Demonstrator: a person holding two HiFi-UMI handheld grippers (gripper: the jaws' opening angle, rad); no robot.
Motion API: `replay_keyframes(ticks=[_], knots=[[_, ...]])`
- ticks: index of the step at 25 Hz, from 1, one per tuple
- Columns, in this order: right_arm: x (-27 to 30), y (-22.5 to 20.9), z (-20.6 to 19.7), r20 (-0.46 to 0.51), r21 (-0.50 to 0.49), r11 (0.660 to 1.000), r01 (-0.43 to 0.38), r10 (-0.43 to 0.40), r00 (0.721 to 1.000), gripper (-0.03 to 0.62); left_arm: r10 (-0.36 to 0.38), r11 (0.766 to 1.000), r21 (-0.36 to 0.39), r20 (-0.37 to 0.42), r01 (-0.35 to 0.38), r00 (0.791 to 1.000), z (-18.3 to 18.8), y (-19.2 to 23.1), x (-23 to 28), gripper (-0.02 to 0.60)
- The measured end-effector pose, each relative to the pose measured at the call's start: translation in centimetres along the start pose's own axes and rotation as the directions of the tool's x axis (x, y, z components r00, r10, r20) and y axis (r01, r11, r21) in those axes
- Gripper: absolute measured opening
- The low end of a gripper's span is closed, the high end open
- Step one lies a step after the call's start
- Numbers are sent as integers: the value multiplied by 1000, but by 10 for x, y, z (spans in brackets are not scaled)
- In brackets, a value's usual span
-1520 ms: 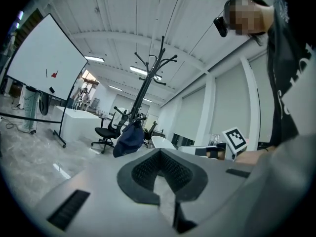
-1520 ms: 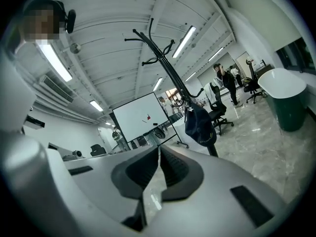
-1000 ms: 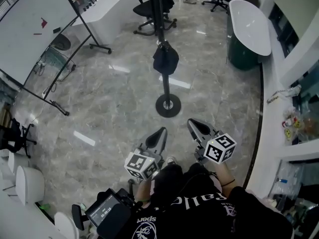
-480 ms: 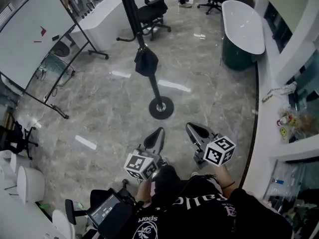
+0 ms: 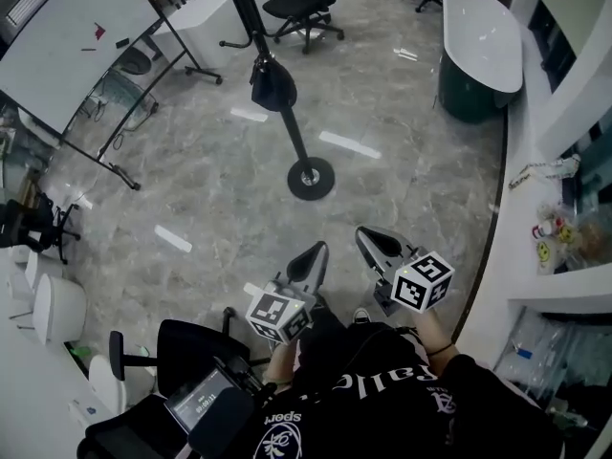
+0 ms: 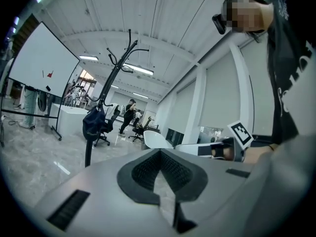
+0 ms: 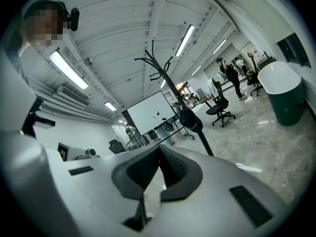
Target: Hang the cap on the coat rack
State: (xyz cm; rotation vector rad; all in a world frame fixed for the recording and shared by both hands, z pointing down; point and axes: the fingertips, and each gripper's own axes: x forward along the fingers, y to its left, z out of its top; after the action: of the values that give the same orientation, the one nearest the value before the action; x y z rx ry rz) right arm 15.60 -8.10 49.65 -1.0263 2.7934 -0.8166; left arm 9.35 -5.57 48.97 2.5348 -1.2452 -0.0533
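Grey marble floor (image 5: 210, 189) all round you, with glare streaks on it. Whiteboard (image 5: 67, 36) on a black stand is front-left and has a small red mark on it. White desk (image 5: 206, 8) sits just beyond it, with a black office chair (image 5: 301, 3) beside that. Front-right there's a white oval top on a dark green base (image 5: 483, 36). White ledge (image 5: 512, 237) runs along your right, with clutter on it including yellow smiley items (image 5: 543, 251). Black chair (image 5: 182, 347) is close at your left, white chairs (image 5: 57, 309) at the left edge. Person in dark clothes (image 6: 129, 113) stands far back near more chairs. Strip lights (image 7: 187, 38) run along a ribbed white ceiling.
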Motion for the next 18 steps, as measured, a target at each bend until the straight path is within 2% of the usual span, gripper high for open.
replay_keyframes(ticks=[7,18], knots=[[-20,15,-26,-44,24,998,-56,57,997,17,59,998,-5,-19,-59,998,-19,-26,-24,-2],[-31,37,-35,-54,4,997,-79,79,995,17,65,998,7,-20,-65,998,-18,-43,-45,-2]])
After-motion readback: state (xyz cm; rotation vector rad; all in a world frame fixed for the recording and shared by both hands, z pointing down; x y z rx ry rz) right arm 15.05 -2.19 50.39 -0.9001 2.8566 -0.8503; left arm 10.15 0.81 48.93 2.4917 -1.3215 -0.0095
